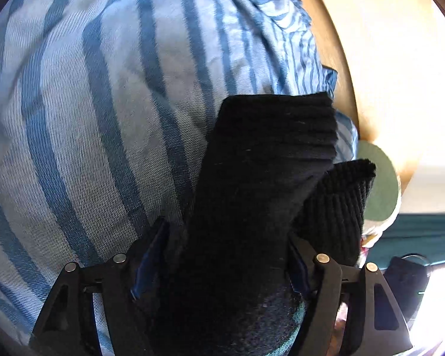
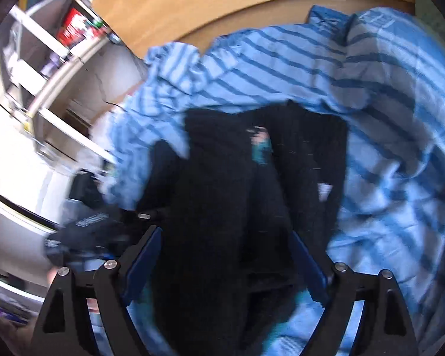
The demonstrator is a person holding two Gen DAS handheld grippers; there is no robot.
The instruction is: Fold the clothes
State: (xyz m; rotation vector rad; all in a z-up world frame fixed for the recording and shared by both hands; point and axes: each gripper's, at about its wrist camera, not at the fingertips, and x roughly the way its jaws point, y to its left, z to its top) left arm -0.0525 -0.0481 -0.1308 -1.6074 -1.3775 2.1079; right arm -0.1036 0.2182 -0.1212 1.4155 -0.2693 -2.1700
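A black ribbed knit garment (image 1: 270, 154) lies on a blue striped cloth (image 1: 89, 112). In the left wrist view my left gripper (image 1: 222, 255) has the black garment bunched between its fingers, with two ribbed cuffs sticking out ahead. In the right wrist view the same black garment (image 2: 222, 184) fills the space between the fingers of my right gripper (image 2: 225, 261), with the blue striped cloth (image 2: 385, 118) around it. The jaws of both stand apart with the cloth packed between them.
A wooden tabletop (image 1: 385, 59) shows to the right of the cloth and also at the back in the right wrist view (image 2: 222, 6). A green round thing (image 1: 379, 184) sits at the table edge. Shelves with boxes (image 2: 53, 47) stand at left.
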